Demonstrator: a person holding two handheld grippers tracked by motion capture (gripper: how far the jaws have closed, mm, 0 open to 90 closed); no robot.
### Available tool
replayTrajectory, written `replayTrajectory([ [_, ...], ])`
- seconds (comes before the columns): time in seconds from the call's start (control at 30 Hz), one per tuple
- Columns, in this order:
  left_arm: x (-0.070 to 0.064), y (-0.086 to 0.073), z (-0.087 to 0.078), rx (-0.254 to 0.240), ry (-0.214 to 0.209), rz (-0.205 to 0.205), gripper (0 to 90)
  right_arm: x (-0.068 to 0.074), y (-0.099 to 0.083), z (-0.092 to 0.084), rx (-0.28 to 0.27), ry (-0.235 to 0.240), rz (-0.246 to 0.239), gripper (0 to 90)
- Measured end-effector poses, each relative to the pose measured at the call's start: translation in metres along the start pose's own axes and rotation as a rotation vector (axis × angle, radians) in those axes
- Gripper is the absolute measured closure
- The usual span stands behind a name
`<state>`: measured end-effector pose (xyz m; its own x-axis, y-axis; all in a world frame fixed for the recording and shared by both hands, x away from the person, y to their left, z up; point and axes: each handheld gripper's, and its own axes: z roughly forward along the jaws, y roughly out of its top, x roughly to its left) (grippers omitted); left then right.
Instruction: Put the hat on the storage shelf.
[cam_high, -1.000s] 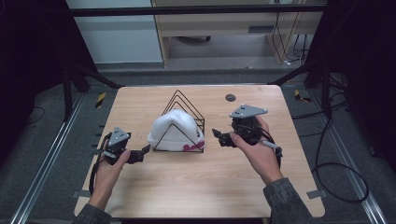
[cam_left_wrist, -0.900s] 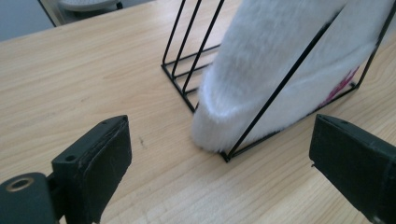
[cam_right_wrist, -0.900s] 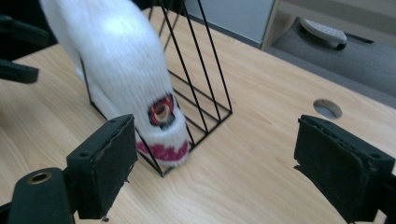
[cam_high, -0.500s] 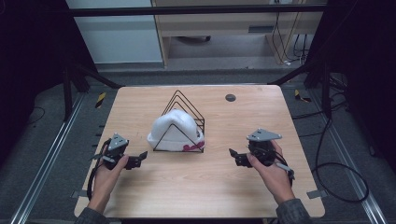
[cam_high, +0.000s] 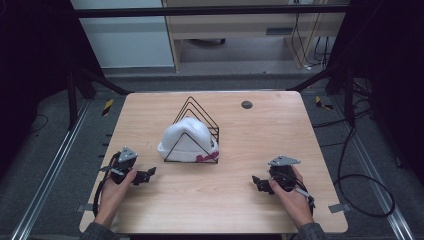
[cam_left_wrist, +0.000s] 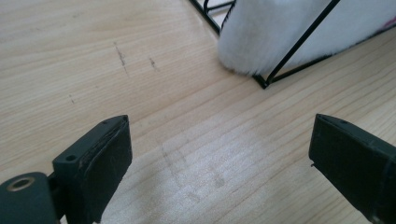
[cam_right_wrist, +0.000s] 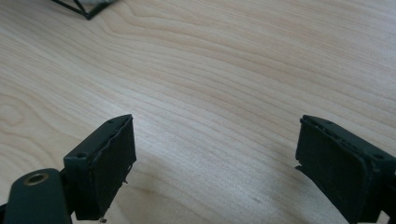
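Currently | left hand-held gripper (cam_high: 146, 175) wide open, empty | right hand-held gripper (cam_high: 257, 183) same

Grey floor (cam_high: 45, 150), black frame legs (cam_high: 75, 95), pale cabinet (cam_high: 122, 35), wooden bench (cam_high: 235, 27), trailing cables (cam_high: 360, 185)

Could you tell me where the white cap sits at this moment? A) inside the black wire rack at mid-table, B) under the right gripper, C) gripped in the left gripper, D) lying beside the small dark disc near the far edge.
A: the white cap sits within the triangular frames of the black wire rack, with both grippers open and apart from it.
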<state>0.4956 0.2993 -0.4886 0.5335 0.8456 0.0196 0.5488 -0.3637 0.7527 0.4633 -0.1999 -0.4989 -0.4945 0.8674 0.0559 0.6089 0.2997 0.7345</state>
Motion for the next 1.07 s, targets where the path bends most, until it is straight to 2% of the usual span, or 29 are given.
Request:
replayTrajectory([
  [0.03,0.0,-0.001,0.003,0.022,-0.003,0.004,5.5,0.0,-0.001,0.003,0.001,-0.005,0.006,12.3],
  [0.2,0.002,-0.004,0.009,0.044,-0.003,-0.002,5.4,-0.002,-0.002,0.012,0.004,-0.037,0.015,11.4],
  [0.23,0.002,-0.006,0.012,0.06,-0.01,-0.003,5.3,-0.002,-0.002,0.014,-0.011,-0.056,0.02,11.5],
  [0.33,0.001,-0.008,0.015,0.077,-0.02,0.006,3.8,-0.002,0.0,0.017,-0.029,-0.053,0.042,11.6],
  [0.7,-0.001,-0.009,0.02,0.063,-0.012,0.013,0.0,0.005,0.004,0.024,-0.014,-0.084,0.025,9.7],
  [0.77,-0.001,-0.009,0.02,0.063,-0.013,0.012,0.0,0.007,0.005,0.025,-0.005,-0.099,0.008,8.3],
  [0.93,-0.001,-0.009,0.02,0.062,-0.009,0.012,0.0,0.009,0.005,0.025,-0.005,-0.101,0.011,8.2],
  [1.07,-0.001,-0.009,0.02,0.062,-0.008,0.011,0.0,0.015,0.002,0.023,-0.006,-0.116,0.027,8.2],
])
